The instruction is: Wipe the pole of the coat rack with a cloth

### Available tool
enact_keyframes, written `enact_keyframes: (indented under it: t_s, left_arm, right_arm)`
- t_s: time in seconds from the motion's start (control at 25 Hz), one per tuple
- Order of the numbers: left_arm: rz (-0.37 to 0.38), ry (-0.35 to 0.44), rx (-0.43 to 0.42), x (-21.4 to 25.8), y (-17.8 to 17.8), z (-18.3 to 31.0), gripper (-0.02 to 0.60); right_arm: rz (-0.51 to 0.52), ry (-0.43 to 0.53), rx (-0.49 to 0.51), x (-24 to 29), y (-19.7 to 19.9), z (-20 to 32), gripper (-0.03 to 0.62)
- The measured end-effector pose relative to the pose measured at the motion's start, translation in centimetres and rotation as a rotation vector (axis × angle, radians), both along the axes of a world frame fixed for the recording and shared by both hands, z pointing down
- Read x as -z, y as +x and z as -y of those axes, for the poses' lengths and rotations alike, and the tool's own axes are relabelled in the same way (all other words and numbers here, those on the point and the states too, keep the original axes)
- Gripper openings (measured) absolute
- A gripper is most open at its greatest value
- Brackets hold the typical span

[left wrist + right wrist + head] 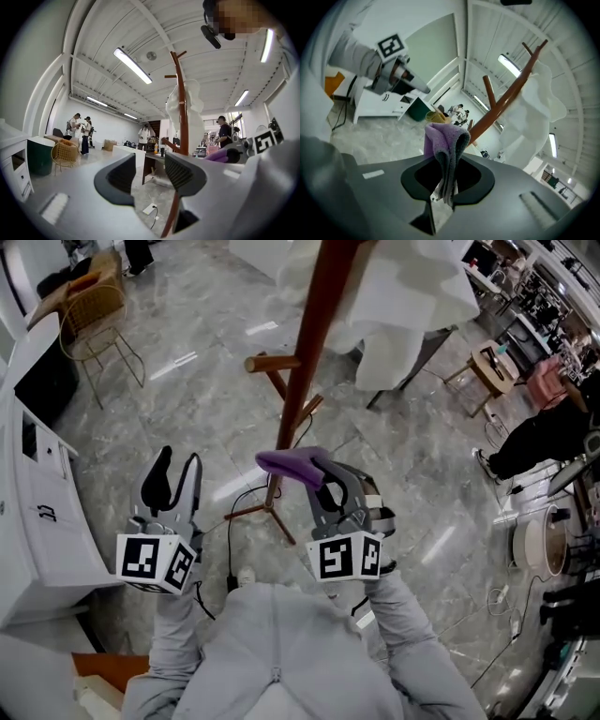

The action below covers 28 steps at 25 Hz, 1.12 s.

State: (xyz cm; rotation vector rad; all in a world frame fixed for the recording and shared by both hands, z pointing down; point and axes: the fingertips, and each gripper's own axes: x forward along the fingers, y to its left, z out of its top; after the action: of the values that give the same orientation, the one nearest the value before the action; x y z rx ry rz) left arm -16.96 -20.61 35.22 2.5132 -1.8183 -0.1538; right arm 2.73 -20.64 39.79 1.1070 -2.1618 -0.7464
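The coat rack's brown wooden pole (305, 362) rises from its legs on the marble floor, with a white garment (403, 287) hanging near its top. My right gripper (323, 479) is shut on a folded purple cloth (292, 463), held just in front of the lower pole and close to it. In the right gripper view the cloth (443, 145) sticks up between the jaws, with the pole (501, 105) slanting behind it. My left gripper (173, 482) stands open and empty, left of the pole. The left gripper view shows the pole (183, 122) past its right jaw.
A white cabinet (37, 512) stands at the left. A wire chair (94, 324) is at the back left. A black cable (234, 521) runs along the floor by the rack's legs (267, 507). A person (544, 437) and a small wooden table (492, 371) are at the right.
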Motion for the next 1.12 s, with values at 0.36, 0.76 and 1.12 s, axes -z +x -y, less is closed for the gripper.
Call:
enact_keyframes:
  t_s: [0.36, 0.76, 1.12]
  left_arm:
    - [0.004, -0.012, 0.028, 0.0, -1.1, -0.4, 0.206]
    - [-0.006, -0.019, 0.080, -0.6, -3.1, -1.0, 0.206]
    - [-0.014, -0.026, 0.073, -0.8, -2.9, -0.9, 0.206]
  right_arm:
    - [-0.388, 0.050, 0.105, -4.6, 0.4, 4.5, 0.051]
    - [-0.628, 0.041, 0.251, -9.1, -2.1, 5.3, 0.051]
    - [-0.731, -0.049, 0.268, -12.0, -1.5, 5.4, 0.051]
